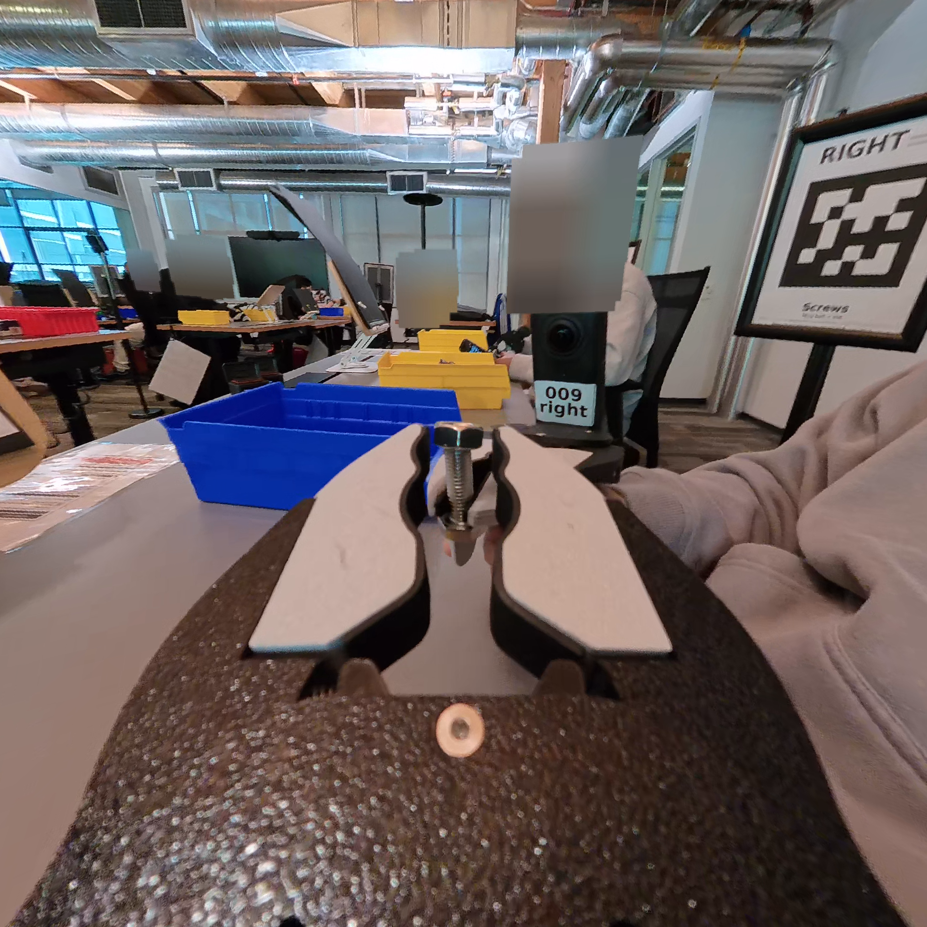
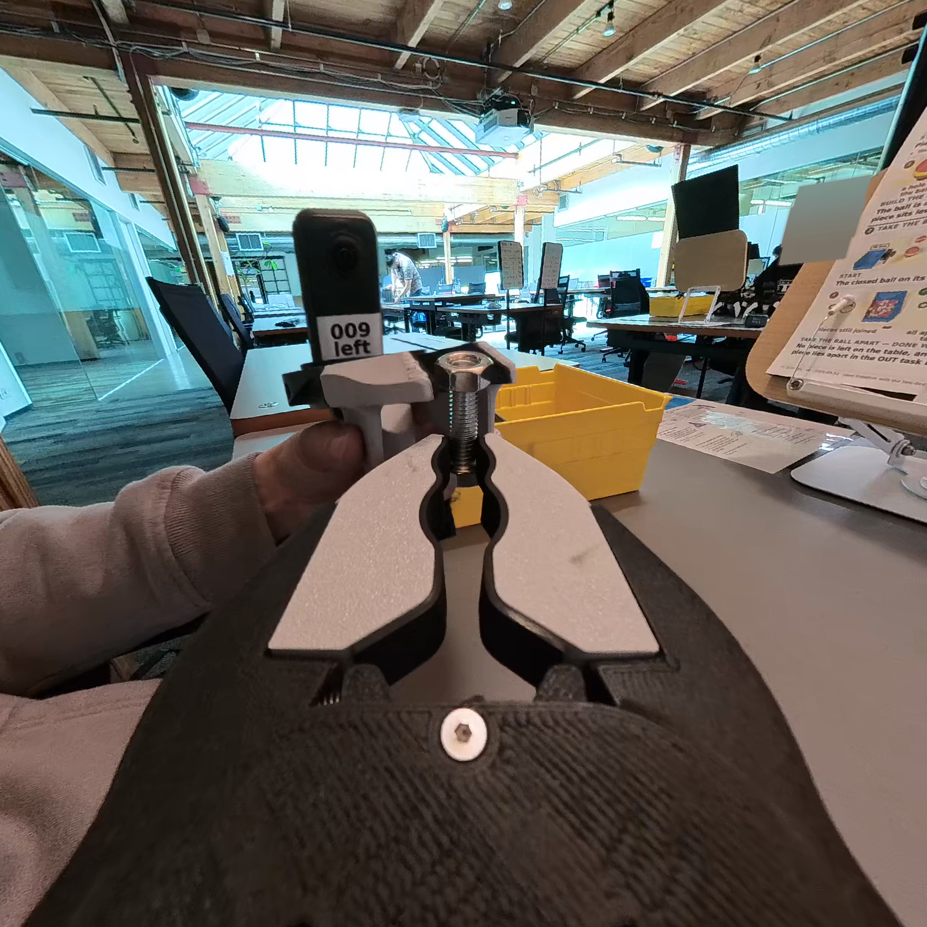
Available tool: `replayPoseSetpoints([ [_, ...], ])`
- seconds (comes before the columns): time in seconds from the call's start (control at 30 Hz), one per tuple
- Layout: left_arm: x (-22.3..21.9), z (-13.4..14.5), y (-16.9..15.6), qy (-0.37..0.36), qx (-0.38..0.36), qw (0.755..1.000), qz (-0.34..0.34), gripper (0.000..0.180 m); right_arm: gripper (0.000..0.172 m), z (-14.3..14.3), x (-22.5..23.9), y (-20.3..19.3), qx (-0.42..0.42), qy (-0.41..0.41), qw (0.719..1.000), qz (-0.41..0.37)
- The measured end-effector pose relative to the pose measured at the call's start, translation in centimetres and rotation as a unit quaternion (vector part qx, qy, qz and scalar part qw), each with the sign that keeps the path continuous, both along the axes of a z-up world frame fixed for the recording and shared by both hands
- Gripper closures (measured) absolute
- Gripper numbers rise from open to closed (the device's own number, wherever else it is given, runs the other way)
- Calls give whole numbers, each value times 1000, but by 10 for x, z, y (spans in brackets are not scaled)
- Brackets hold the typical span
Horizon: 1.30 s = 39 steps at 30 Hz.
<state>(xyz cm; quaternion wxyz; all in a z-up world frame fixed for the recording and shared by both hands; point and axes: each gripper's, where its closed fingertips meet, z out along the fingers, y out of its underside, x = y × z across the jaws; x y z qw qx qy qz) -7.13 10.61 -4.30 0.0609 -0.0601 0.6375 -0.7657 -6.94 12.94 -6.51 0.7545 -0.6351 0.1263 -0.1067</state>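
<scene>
The left claw (image 1: 461, 436) is seen set narrowly about the hex head of a silver bolt (image 1: 457, 476), with a thin gap showing between the head and the right-hand fingertip, so the head is stood between the tips rather than pinched. The bolt is kept upright above the grey worktop (image 1: 125, 577) by the right claw (image 2: 464, 451), whose fingertips are closed on the lower threaded shank (the same grip is seen from the far side in the left wrist view, low on the threads). The two claws are pointed at each other, the left one over the right one's tips. A blue bin (image 1: 301, 441) is placed on the worktop just behind the left claw, and a yellow bin (image 2: 577, 426) just behind the right one. The left claw's handle is gripped by a hand (image 2: 311, 461) in a pale sleeve (image 2: 100, 552).
</scene>
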Motion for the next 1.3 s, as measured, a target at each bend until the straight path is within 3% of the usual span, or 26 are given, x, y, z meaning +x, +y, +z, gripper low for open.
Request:
replayPoseSetpoints([
  [0.43, 0, 2, 2, -11, 5, 1000, 7, 164, 163, 0, -2, 0, -5, -5, 1000, 10],
  [0.77, -6, 20, -6, 47, -151, 986, -46, 164, 163, 16, -7, -7, 64, 8, 997, 38],
  [1.3, -3, 15, -5, 41, -131, 990, -34, 163, 163, 11, -3, -6, 31, -7, 999, 17],
])
